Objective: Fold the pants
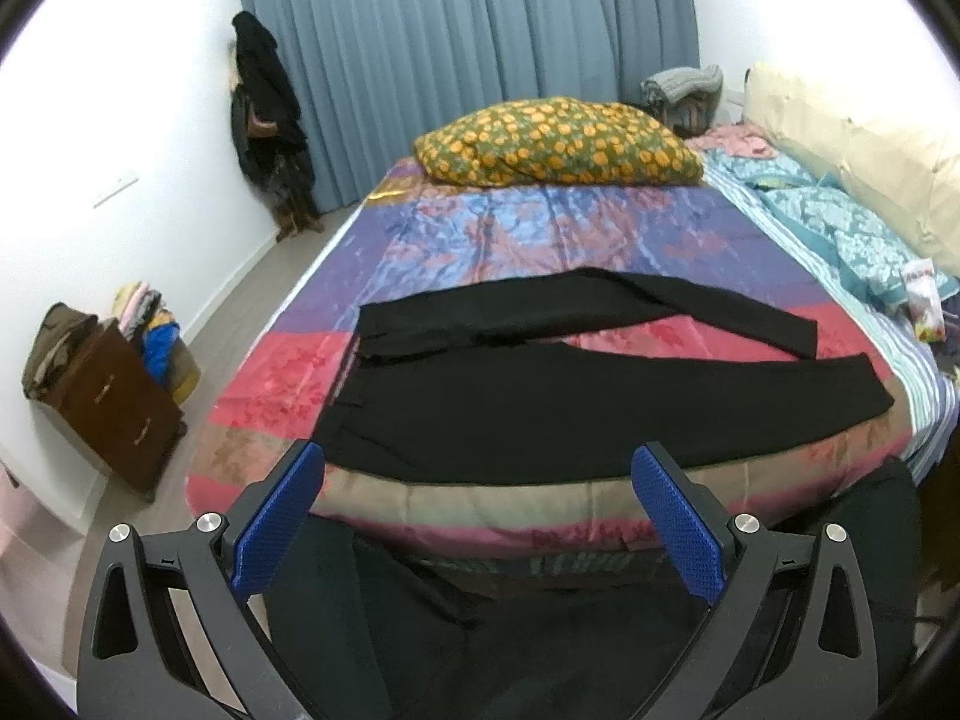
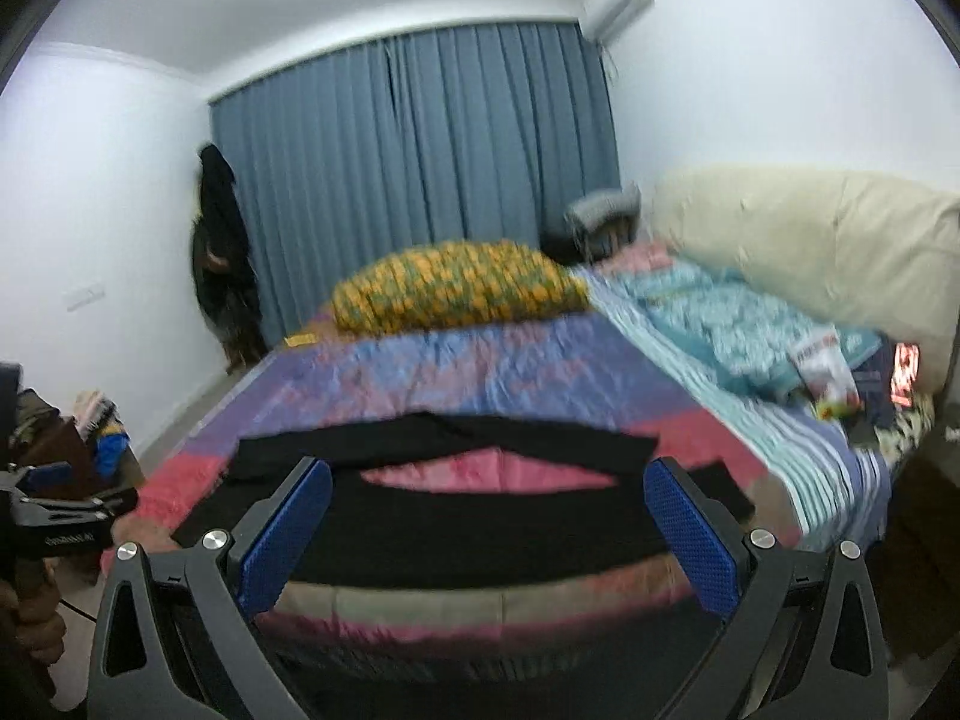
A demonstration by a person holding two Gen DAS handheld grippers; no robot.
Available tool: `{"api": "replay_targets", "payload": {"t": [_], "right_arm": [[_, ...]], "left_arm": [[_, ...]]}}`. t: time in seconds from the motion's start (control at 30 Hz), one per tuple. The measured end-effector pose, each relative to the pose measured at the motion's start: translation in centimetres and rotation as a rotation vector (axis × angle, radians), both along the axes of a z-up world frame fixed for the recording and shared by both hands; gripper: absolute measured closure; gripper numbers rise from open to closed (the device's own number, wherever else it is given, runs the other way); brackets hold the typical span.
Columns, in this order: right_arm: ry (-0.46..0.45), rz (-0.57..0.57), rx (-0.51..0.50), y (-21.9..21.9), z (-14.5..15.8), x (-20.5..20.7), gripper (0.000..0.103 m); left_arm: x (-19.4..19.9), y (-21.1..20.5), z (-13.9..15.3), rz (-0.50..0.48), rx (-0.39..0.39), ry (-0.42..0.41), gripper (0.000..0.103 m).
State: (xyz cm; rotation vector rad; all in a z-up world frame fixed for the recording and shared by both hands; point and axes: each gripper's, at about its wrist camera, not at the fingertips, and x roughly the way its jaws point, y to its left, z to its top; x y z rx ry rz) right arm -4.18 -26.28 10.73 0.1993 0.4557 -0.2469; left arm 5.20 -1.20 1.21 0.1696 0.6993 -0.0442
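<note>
Left wrist: my left gripper (image 1: 477,468) hangs spread and empty before the bed (image 1: 540,228), where the black pants (image 1: 540,396) lie flat, legs splayed apart, unfolded. Right wrist, blurred: my right gripper (image 2: 487,483) is likewise spread, empty. I judge every fold remains.

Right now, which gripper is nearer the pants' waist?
Left. The left gripper is off the bed edge just short of the waist; the right gripper is further right, facing the legs.
</note>
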Motion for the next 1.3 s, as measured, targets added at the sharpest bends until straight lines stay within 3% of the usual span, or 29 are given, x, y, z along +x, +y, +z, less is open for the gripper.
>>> {"api": "replay_targets", "payload": {"t": [0.4, 0.47, 0.57, 0.67, 0.73, 0.77, 0.83, 0.9, 1.03, 1.13, 1.2, 1.3], "right_arm": [[0.161, 0.029, 0.008, 0.3, -4.2, 3.4, 0.0], [0.136, 0.051, 0.01, 0.5, -4.4, 3.6, 0.0], [-0.025, 0.065, -0.03, 0.7, -3.3, 2.8, 0.0], [-0.078, 0.157, -0.035, 0.8, -4.7, 4.4, 0.0], [0.17, 0.234, 0.054, 0.5, -8.3, 8.2, 0.0], [0.28, 0.216, 0.099, 0.0, -10.7, 9.8, 0.0], [0.326, 0.18, 0.138, -1.0, -13.5, 10.9, 0.0], [0.317, 0.163, 0.113, -2.6, -15.2, 11.8, 0.0], [0.327, 0.113, -0.04, -8.4, -17.7, 16.4, 0.0], [0.374, 0.093, -0.151, -15.4, -20.8, 21.7, 0.0], [0.464, 0.115, -0.201, -18.4, -23.0, 25.1, 0.016], [0.606, 0.194, -0.257, -21.5, -27.6, 29.2, 0.031]], "left_arm": [[3.4, -0.7, -2.2, 0.003, -0.026, 0.089, 0.001], [3.9, -0.8, -2.6, -0.004, -0.054, 0.087, 0.001], [4.1, -0.9, -3.4, -0.034, -0.123, 0.065, 0.001], [4.7, -2.0, -5.1, -0.069, -0.115, 0.067, 0.001], [6.2, -3.3, -7.0, -0.11, -0.074, 0.127, 0.001], [6.9, -3.6, -7.8, -0.12, -0.06, 0.153, 0.001], [8.6, -3.9, -9.1, -0.136, -0.047, 0.203, 0.001], [10.5, -4.0, -9.5, -0.134, -0.043, 0.222, 0.001], [14.3, -3.8, -8.7, -0.083, -0.037, 0.182, 0.001], [17.2, -3.7, -8.3, -0.033, -0.062, 0.17, 0.001], [18.8, -3.8, -8.5, -0.005, -0.09, 0.177, 0.001], [20.3, -4.0, -10.1, 0.03, -0.111, 0.225, 0.001]]}}
